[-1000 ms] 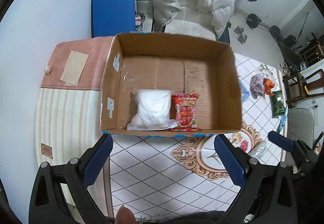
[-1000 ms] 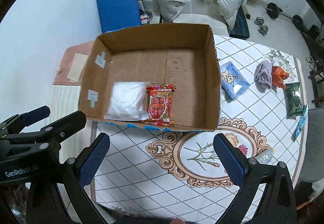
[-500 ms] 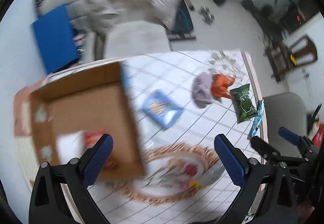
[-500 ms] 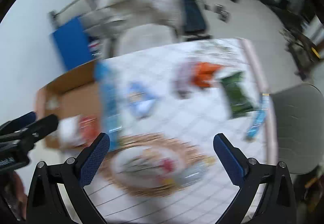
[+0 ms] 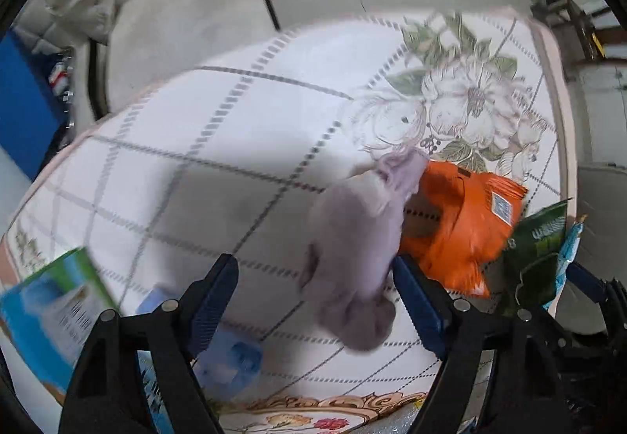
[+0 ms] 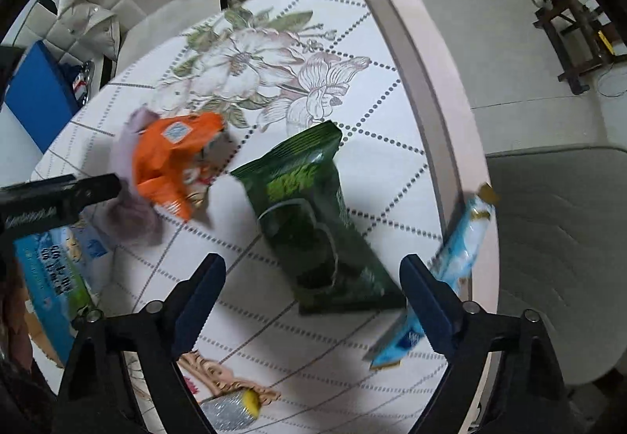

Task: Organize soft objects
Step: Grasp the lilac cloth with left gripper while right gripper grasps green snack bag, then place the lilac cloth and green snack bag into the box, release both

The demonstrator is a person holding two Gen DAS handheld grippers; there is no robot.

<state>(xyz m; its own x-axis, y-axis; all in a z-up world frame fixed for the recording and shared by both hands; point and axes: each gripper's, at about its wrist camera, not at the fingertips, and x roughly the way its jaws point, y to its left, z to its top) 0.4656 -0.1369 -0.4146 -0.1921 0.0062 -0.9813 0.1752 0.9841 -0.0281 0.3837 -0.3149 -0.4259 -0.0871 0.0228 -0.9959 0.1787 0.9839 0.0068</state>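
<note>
My left gripper point(image 5: 315, 300) is open, low over the table, with a crumpled lilac cloth point(image 5: 358, 249) between its fingers, nearer the right one. An orange packet point(image 5: 458, 222) lies against the cloth's right side. My right gripper point(image 6: 311, 295) is open above a dark green snack bag point(image 6: 313, 218) that lies between its fingers. The orange packet point(image 6: 172, 159) and the lilac cloth point(image 6: 129, 210) show to its left, with the left gripper's finger point(image 6: 58, 195) over the cloth.
A light blue wrapper point(image 6: 450, 269) lies at the table's right edge point(image 6: 423, 89). A blue tissue pack point(image 5: 231, 351) and the blue-edged cardboard box point(image 5: 51, 312) sit at lower left. A silver foil item point(image 6: 231, 408) lies near me. A grey chair point(image 6: 556, 238) stands right.
Both grippers swung right from the cardboard box and dropped close to the table. The left now straddles the lilac cloth, the right the green bag. Both stayed open.
</note>
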